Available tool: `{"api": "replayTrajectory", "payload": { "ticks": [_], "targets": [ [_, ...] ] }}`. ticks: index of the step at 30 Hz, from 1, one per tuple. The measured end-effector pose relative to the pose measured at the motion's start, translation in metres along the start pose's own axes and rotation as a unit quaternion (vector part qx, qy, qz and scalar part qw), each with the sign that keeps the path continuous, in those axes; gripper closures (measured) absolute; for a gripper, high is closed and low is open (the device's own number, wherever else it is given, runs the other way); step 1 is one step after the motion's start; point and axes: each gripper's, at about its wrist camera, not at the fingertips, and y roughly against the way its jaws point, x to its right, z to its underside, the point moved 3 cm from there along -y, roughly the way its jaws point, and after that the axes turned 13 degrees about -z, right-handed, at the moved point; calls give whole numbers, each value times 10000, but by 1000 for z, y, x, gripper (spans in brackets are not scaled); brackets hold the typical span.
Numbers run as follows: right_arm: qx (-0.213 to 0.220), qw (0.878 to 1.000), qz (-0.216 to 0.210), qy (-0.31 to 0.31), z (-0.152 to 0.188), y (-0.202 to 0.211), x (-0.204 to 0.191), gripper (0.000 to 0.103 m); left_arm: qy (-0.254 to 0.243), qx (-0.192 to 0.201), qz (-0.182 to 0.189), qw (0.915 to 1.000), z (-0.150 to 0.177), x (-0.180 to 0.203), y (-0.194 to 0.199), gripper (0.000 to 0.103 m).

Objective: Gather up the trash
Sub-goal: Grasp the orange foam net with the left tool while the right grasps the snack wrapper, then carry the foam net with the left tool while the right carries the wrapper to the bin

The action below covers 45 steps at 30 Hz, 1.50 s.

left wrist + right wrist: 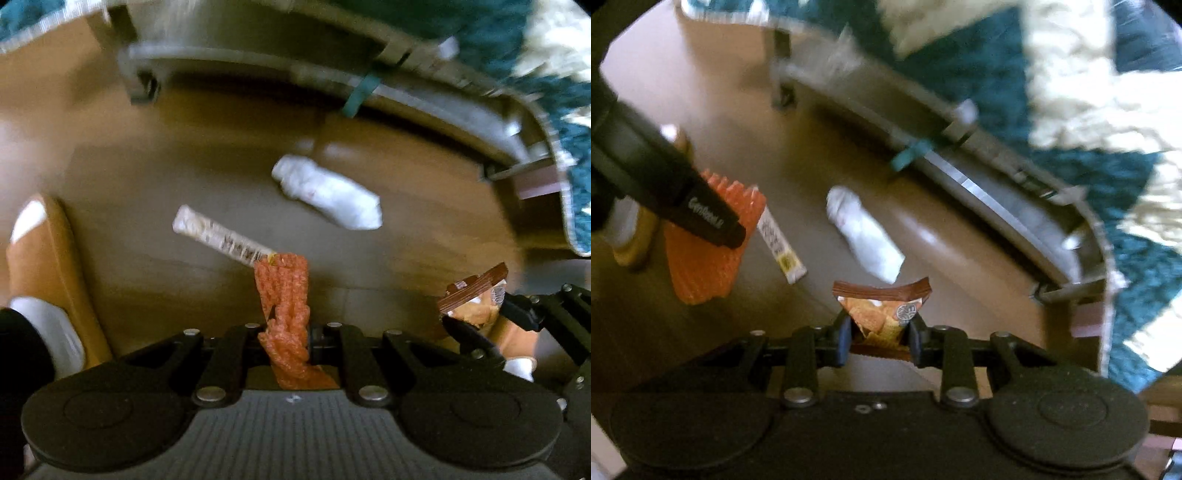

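We have both grippers loaded: our left gripper [286, 295] is pinched tight on the orange wrapper [284, 291], and our right gripper [877, 334] is clamped narrowly on the brown snack packet [882, 306]. What remains lies on the brown floor [147, 177] beyond both sets of fingers: the crumpled white tissue [328, 195] upper centre, its long axis slanting down to the right, and the white stick sachet [218, 238] nearer our left fingers.

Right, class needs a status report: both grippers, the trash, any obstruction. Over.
Left gripper shut on orange wrapper. Right gripper shut on brown snack packet. White crumpled paper on floor. Nothing blocking.
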Motion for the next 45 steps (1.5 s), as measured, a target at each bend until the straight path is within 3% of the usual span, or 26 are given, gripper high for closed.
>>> {"api": "replayTrajectory", "payload": {
  "ticks": [9,19,28,39,45],
  "targets": [
    [1022,9928,287,-547,5,124,-4,74,-50,866,253,9959,11,-11,102,92],
    [2054,9723,672,-886,9,247,0,74,-150,1947,873,9769,36,-5,217,92],
    [2417,9598,956,-1055,34,346,3,74,-604,2788,1401,9482,48,29,325,92],
    [2829,9391,1566,-1159,73,463,18,74,-1539,3678,1868,8978,75,92,447,92],
    [3056,9209,1901,-1497,101,525,38,74,-1979,4036,2126,8676,87,134,505,92]
  ]
}}
